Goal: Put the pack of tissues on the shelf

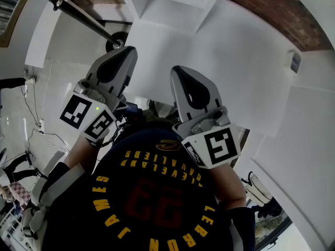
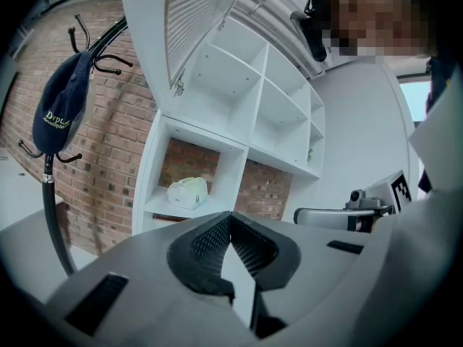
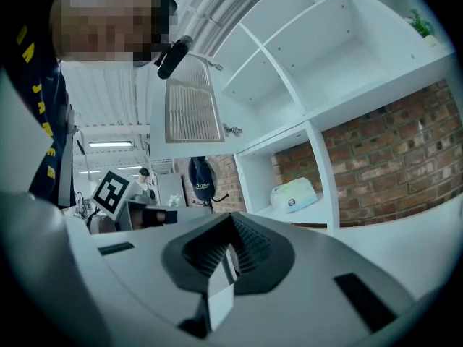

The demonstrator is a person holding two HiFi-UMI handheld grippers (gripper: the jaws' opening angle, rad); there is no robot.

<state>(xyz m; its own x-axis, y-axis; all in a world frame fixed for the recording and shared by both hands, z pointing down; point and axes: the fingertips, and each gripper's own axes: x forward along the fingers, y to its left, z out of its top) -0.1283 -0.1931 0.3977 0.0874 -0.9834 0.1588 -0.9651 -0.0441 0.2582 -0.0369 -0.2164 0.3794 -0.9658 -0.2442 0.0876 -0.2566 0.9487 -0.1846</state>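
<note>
The pack of tissues (image 2: 188, 191), pale and soft, lies in a lower compartment of the white shelf unit (image 2: 239, 147), well beyond both grippers. In the right gripper view the tissue pack (image 3: 293, 194) rests on the same shelf board (image 3: 318, 210) in front of brick wall. My left gripper (image 2: 230, 226) is shut with nothing in it. My right gripper (image 3: 231, 246) is also shut and empty. In the head view the left gripper (image 1: 127, 54) and the right gripper (image 1: 179, 73) are held side by side, close to the person's chest, pointing at the white shelf unit (image 1: 172, 1).
A dark cap (image 2: 61, 107) hangs on a black coat stand (image 2: 49, 194) left of the shelf, against the brick wall. The upper shelf compartments (image 3: 347, 45) hold nothing; a small plant (image 3: 419, 24) sits on top. A louvred door (image 2: 195, 20) stands open.
</note>
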